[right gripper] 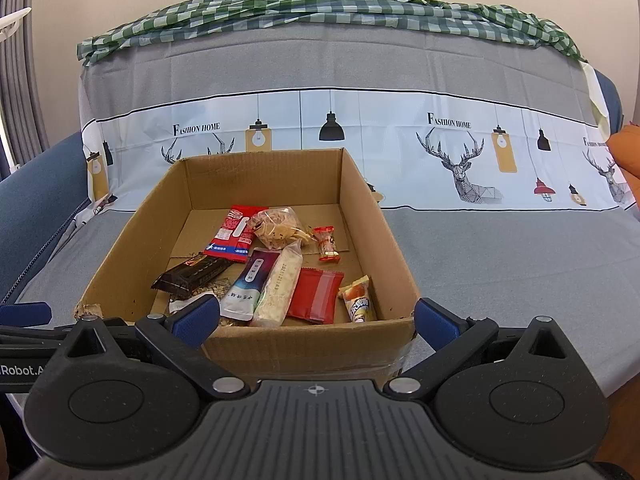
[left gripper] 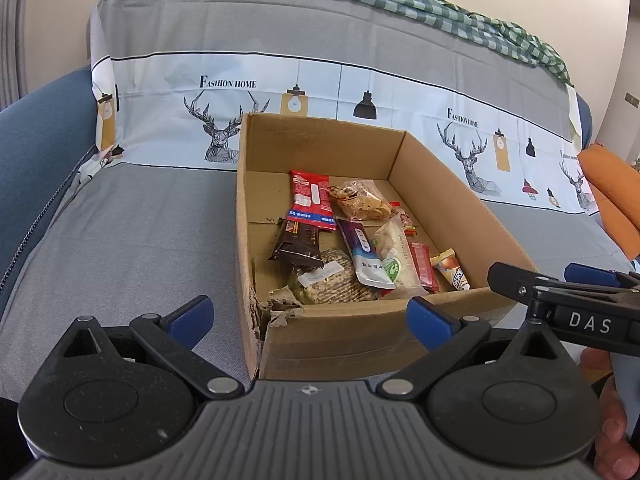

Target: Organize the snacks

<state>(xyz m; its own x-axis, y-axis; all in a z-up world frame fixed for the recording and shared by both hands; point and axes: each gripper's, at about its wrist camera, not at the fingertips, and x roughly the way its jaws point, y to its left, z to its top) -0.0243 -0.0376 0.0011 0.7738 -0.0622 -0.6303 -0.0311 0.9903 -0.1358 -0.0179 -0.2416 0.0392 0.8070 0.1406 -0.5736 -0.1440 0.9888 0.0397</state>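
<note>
We see left claw (left gripper: 310,322) spread, empty, hovering at torn near-left corner of cardboard box (left gripper: 344,334) on sofa seat. Snacks piled inside — dark chocolate bar (right gripper: 192,276), white-blue sachet (right gripper: 246,286), red packet (right gripper: 316,294) overlapping. Right claw (right gripper: 316,320) spread, empty. Risk, we judge: pinching two wrappers together, or snagging torn flap — soft cushion lets box shift.

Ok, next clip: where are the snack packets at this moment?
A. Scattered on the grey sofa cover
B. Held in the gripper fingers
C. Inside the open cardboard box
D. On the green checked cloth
C: the packets, such as the dark chocolate wrapper and the red packet, lie inside the cardboard box, and both grippers are open and empty.
</note>
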